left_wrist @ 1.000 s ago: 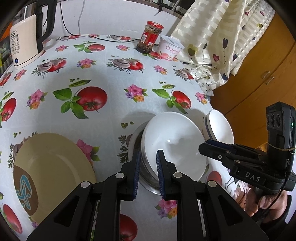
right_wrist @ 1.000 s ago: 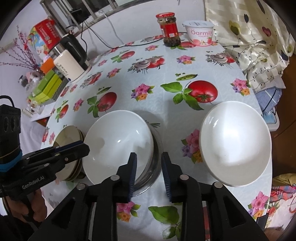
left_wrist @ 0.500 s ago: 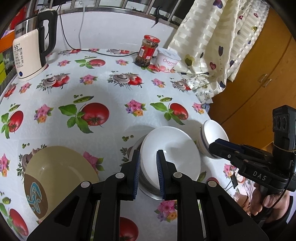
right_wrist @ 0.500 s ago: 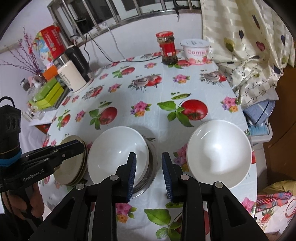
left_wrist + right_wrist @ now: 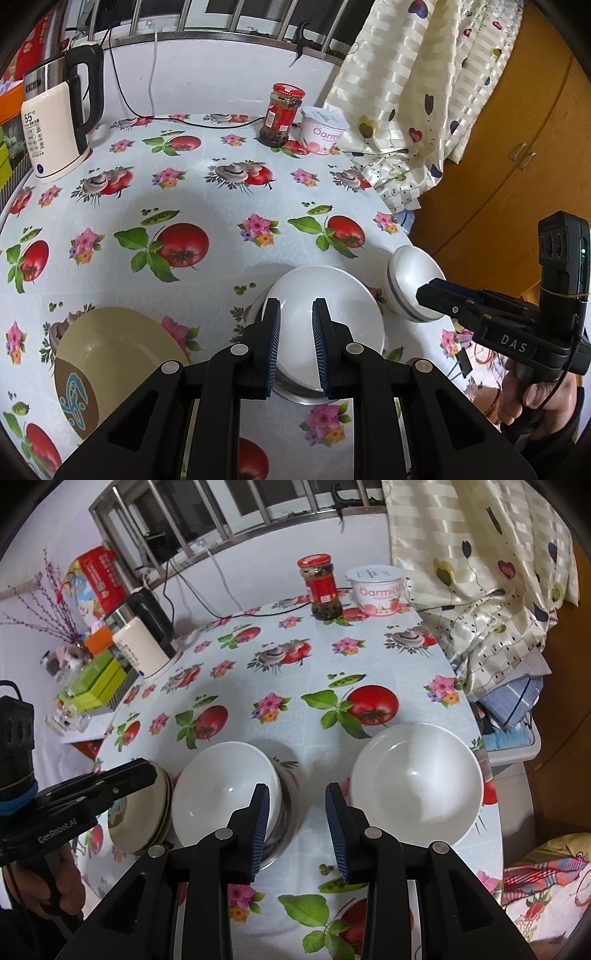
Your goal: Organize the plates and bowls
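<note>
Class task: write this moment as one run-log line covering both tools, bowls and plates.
left tool: open, empty | right tool: open, empty | white ceramic bowl: in steel bowl | second white bowl: alone | beige plates: beside

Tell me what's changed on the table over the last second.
Both tongs, left and right, have drawn up and back from the stacked white bowl, so more of the table shows. Both stay open and empty; the right's jaws stand slightly wider. The stack, the single white bowl and the tan plates haven't moved.
</note>
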The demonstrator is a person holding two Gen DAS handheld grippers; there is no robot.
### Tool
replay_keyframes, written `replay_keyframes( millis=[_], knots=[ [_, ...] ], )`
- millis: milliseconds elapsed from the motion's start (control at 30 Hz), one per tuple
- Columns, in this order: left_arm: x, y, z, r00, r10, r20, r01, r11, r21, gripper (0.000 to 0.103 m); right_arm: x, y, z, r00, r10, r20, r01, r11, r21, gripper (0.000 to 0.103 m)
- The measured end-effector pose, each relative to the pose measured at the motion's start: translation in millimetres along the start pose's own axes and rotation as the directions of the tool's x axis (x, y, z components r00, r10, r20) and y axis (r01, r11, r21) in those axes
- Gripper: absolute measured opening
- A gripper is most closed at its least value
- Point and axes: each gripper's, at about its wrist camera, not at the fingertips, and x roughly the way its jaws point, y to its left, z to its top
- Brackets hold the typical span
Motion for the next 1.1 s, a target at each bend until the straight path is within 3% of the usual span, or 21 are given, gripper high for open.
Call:
replay_keyframes(
  millis=[1100],
  knots=[
    [24,-52,20,0.999,-0.035,-0.03,0.039,0.992,0.122,0.018,-24,-55,2,0.997,-0.044,0.061,0.037,0.994,0.1,0.032]
  ],
)
